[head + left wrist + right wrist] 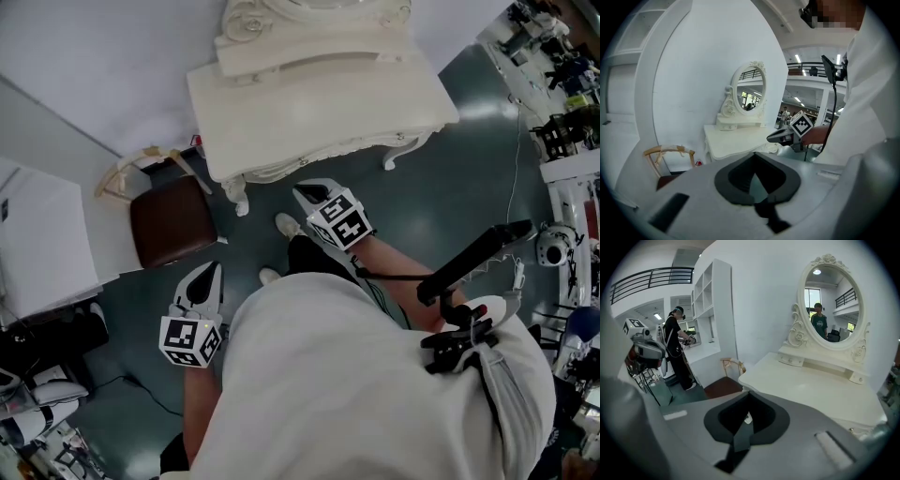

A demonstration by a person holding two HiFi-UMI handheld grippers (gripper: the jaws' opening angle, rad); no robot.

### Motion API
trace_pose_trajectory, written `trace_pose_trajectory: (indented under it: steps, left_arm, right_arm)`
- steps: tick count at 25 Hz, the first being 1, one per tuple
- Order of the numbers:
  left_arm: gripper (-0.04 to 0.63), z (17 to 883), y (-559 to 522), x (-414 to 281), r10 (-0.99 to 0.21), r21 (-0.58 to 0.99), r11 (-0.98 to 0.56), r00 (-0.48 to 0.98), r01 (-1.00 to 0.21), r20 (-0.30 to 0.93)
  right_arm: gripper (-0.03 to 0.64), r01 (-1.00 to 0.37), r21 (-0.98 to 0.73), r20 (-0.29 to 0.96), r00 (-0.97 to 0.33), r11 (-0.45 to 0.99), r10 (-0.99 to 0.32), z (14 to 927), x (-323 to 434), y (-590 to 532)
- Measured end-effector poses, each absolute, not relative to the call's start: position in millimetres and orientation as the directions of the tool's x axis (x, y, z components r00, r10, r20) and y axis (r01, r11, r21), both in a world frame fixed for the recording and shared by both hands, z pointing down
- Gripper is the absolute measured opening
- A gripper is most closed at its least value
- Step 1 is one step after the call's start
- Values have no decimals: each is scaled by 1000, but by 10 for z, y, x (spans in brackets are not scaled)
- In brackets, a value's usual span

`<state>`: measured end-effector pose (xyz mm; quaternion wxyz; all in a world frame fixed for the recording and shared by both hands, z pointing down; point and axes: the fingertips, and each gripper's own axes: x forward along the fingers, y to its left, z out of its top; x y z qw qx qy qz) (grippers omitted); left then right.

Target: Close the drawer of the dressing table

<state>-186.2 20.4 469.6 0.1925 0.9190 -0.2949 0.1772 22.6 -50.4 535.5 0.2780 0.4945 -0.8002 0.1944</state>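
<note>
Overhead, the cream-white carved wooden dressing table (309, 112) stands against the white wall, straight ahead of the person in the pale top (356, 375). Its oval mirror in a scrolled frame (829, 305) rises at the back of the tabletop. A low shelf with small knobbed fronts (792, 361) runs beneath the mirror.

Main drawer: cannot pick it out in any view. From above, only the carved front rail (281, 171) shows under the tabletop's edge.

Right gripper (749, 395): jaws clenched tip to tip, nothing between them. It points slantwise down at the tabletop's near-left corner. In the head view its tips hang just short of the table's front rail, apart from it.

Left gripper (754, 155): jaws likewise pressed together and empty. It is held lower and further back, well apart from the table. It sits near the wooden chair with the dark brown seat (173, 223), which stands left of the table.

Dark teal floor (450, 187) all round. One white shoe (286, 225) shows between the table leg and the person's body. Off to the left in the right gripper view, a person in black (677, 350) stands by white shelving (705, 305).
</note>
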Motion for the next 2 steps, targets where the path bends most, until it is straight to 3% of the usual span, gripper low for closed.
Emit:
trace_pose_trajectory:
  steps: [2]
  left_arm:
    - [3,4705,176,-1830,-468,250,-756,767,-605,439]
  right_arm:
    - [0,-902,-33,639,-350,431,-685,5355,271,-498]
